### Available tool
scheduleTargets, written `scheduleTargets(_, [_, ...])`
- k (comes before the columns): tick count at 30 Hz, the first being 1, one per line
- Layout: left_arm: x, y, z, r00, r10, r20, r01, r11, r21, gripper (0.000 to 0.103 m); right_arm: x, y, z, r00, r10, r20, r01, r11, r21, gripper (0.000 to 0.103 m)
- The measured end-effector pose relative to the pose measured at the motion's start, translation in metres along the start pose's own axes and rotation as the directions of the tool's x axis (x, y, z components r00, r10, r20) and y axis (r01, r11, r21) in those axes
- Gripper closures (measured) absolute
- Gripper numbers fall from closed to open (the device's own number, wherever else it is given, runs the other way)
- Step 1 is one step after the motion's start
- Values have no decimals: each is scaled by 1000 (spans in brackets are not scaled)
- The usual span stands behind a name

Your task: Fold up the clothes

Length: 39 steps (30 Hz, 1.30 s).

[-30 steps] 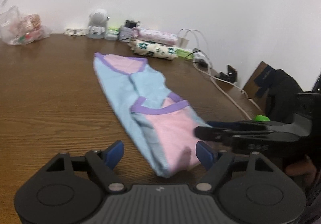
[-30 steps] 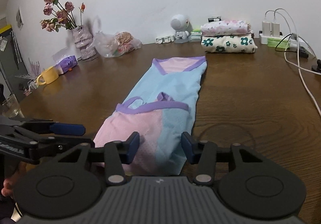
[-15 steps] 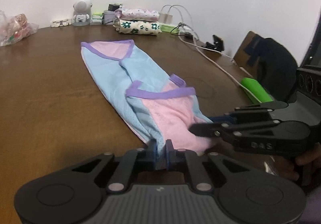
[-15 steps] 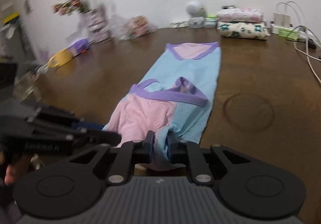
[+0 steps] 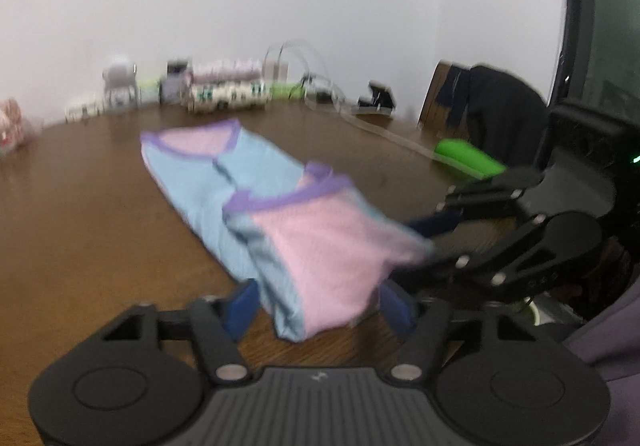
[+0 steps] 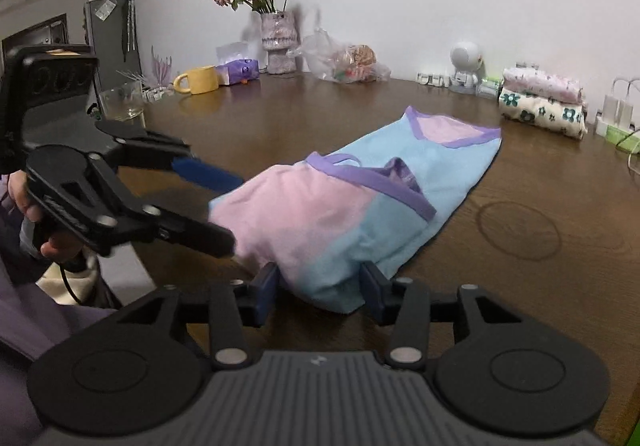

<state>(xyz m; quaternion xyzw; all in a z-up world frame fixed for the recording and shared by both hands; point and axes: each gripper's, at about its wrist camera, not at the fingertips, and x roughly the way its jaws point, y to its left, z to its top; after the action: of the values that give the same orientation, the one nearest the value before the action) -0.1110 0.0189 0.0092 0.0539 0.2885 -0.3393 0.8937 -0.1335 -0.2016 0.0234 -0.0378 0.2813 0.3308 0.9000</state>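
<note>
Moments earlier both grippers had been pinched on the garment's [image 6: 360, 214] near end; now the left gripper [image 5: 320, 306] and right gripper [image 6: 320, 288] stood with jaws wide, cloth lying loose between them near the tabletop's [image 6: 520, 266] front edge, apparently released.

The left wrist view is motion-blurred, so the garment [image 5: 304, 230] between the left gripper's [image 5: 320, 306] spread jaws shows no weave, the clutter [image 5: 224, 94] far ahead cannot be told apart, and the right gripper [image 5: 432, 242] beside them is cut off at the edge.
</note>
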Motion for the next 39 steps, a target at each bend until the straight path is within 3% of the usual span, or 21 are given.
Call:
scheduleTargets(1, [1,2,-1,1000,-10,0,10,1000,-5,65,1,-2,-1,1000,-6,2,6,1000,1,65])
scheduleTargets(2, [1,5,-2,1000,-30,-5,30,999,-14,85,2,-3,-2,1000,-11,4,11,1000,2,77])
scheduleTargets(3, [1,7,-3,999,-46,-10,45,999,-21,90,4,-5,-4,1000,-17,6,17,1000,3,83])
scheduleTargets(4, [0,8,-4,998,-54,-13,54,998,-24,90,5,-7,-5,1000,-22,8,22,1000,4,94])
scheduleTargets(8, [-14,-4,-10,995,-84,-50,84,996,5,92,-6,-5,-7,1000,11,9,-11,1000,-16,98])
scheduleTargets(11, [-21,-11,-13,997,-56,-44,58,997,41,81,-16,-3,-9,999,43,8,-42,998,-35,92])
scheduleTargets(12, [-23,-13,-14,998,-43,-39,45,998,53,71,-19,-3,-9,999,53,8,-53,998,-42,88])
scheduleTargets(14, [-26,-16,-16,999,-22,-29,25,997,74,65,-26,-1,-11,997,75,7,-74,996,-54,65])
scheduleTargets(19, [-22,-13,-19,1000,-27,-10,28,996,83,66,-24,4,-20,998,66,0,-65,991,-114,67])
scheduleTargets(22, [-26,-10,-23,999,-43,1,43,995,88,67,-24,9,-26,999,46,29,-41,989,-145,73])
scheduleTargets(23, [-27,-10,-25,999,-49,4,48,995,89,65,-24,9,-26,998,44,33,-39,990,-138,81])
scheduleTargets(25, [-30,-8,-27,998,-56,8,55,994,93,55,-25,4,-25,998,55,32,-51,993,-107,84])
scheduleTargets(27, [-33,-9,-29,999,-51,1,51,994,100,35,-26,2,-25,997,66,30,-63,993,-95,81])
scheduleTargets(29, [-35,-13,-32,998,-60,-3,60,990,131,34,-27,1,-24,997,77,30,-74,993,-96,66])
scheduleTargets(31, [-34,-19,-32,996,-86,-1,85,984,157,38,-28,0,-23,996,88,31,-85,992,-98,62])
scheduleTargets(33, [-29,-21,-31,995,-100,4,98,982,163,51,-29,0,-22,995,100,32,-96,990,-101,64])
scheduleTargets(34, [-27,-21,-29,994,-108,4,106,981,162,55,-30,-1,-22,994,105,32,-101,990,-102,71])
scheduleTargets(35, [-26,-21,-27,993,-121,1,119,980,160,70,-30,-1,-21,993,111,33,-107,989,-103,85])
scheduleTargets(36, [-24,-19,-26,991,-131,-4,130,980,153,92,-31,-2,-21,993,117,33,-112,988,-104,90])
scheduleTargets(39, [-27,-11,-21,988,-152,-19,154,982,110,96,-33,-3,-19,990,133,35,-129,986,-108,97])
